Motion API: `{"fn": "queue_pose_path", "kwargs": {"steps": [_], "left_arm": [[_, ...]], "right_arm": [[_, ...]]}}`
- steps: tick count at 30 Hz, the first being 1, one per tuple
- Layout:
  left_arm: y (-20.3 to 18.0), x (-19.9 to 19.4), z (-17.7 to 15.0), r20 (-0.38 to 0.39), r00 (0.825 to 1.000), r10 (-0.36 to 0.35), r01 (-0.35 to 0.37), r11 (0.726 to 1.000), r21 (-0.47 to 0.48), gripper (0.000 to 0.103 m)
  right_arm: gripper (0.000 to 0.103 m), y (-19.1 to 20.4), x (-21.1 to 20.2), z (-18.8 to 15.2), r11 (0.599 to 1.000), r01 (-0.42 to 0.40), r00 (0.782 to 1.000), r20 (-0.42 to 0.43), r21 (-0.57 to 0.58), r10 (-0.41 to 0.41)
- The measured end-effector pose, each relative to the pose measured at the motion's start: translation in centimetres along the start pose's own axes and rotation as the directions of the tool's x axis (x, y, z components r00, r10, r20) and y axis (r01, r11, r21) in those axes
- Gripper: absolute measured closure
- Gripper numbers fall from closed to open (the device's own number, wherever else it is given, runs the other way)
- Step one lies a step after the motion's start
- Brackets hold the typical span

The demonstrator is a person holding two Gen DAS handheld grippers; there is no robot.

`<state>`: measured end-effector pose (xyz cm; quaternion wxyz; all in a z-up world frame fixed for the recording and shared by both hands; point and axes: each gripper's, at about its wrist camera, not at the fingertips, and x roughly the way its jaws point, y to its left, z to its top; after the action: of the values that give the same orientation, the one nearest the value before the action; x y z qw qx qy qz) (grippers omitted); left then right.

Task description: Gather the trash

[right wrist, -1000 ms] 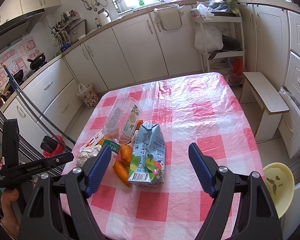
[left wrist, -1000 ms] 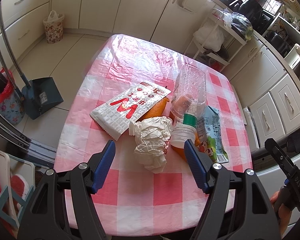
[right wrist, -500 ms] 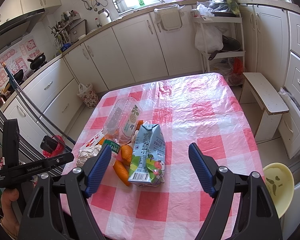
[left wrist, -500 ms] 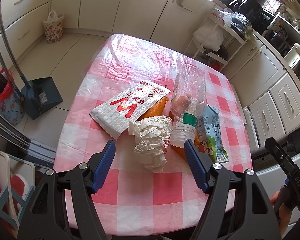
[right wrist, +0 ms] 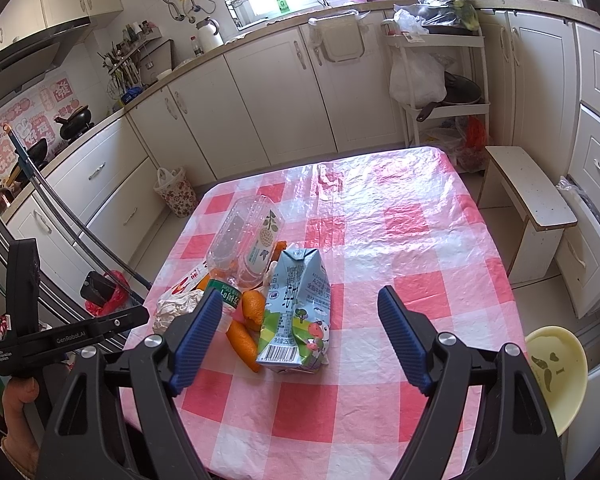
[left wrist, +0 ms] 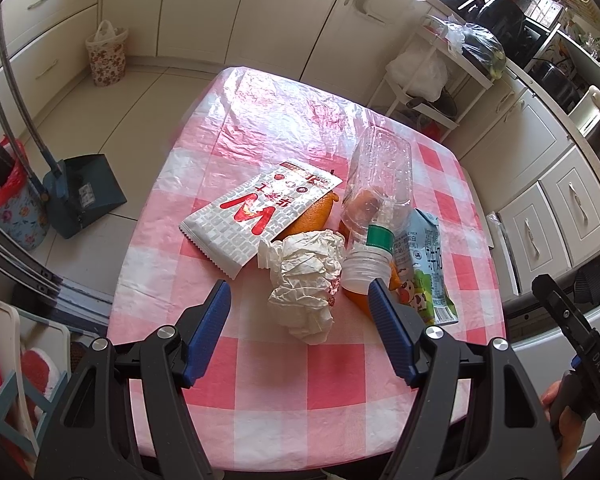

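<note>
Trash lies heaped on the pink checked table (left wrist: 260,376) (right wrist: 400,240). A crumpled white paper ball (left wrist: 306,280) (right wrist: 178,306) sits nearest my left gripper (left wrist: 300,294), which hovers open above the table's near side with the ball just beyond its blue fingers. Behind it lie a white and red snack wrapper (left wrist: 256,216), orange peel (left wrist: 312,214) (right wrist: 244,338), a clear plastic bottle (left wrist: 380,184) (right wrist: 246,242) on its side, and a crushed blue milk carton (left wrist: 426,264) (right wrist: 296,312). My right gripper (right wrist: 302,308) is open, hovering with the carton between its fingers without touching.
A floral waste bin (left wrist: 106,56) (right wrist: 176,192) stands by the cabinets, a dustpan (left wrist: 84,196) and a red-lined bin (left wrist: 4,196) on the floor at left. A white stool (right wrist: 532,204) and a yellow bowl (right wrist: 556,368) sit right of the table.
</note>
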<state>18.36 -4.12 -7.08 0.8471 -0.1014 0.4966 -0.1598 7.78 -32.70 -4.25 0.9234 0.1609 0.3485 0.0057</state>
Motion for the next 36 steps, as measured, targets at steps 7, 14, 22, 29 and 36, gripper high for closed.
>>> {"fn": "queue_pose_path", "kwargs": {"steps": [7, 14, 22, 29, 36], "left_arm": [[0.19, -0.1, -0.01, 0.002, 1.0, 0.0, 0.0, 1.0, -0.006, 0.035], [0.2, -0.11, 0.0, 0.002, 1.0, 0.0, 0.0, 1.0, -0.005, 0.035], [0.24, -0.14, 0.04, 0.003, 1.0, -0.001, 0.001, 1.0, -0.006, 0.035], [0.27, -0.34, 0.22, 0.006, 1.0, -0.004, 0.004, 1.0, -0.011, 0.035], [0.68, -0.69, 0.33, 0.013, 1.0, -0.011, 0.011, 1.0, -0.021, 0.035]], "right_arm": [[0.026, -0.02, -0.02, -0.01, 1.0, 0.0, 1.0, 0.0, 0.0, 0.0], [0.026, -0.01, -0.02, -0.02, 1.0, -0.001, 1.0, 0.001, 0.0, 0.001], [0.026, 0.01, 0.0, -0.02, 1.0, -0.001, 1.0, 0.001, -0.001, 0.001], [0.026, -0.01, -0.23, 0.25, 1.0, -0.003, 1.0, 0.005, -0.001, 0.003], [0.024, -0.08, -0.36, 0.36, 1.0, 0.002, 1.0, 0.009, -0.001, -0.002]]}}
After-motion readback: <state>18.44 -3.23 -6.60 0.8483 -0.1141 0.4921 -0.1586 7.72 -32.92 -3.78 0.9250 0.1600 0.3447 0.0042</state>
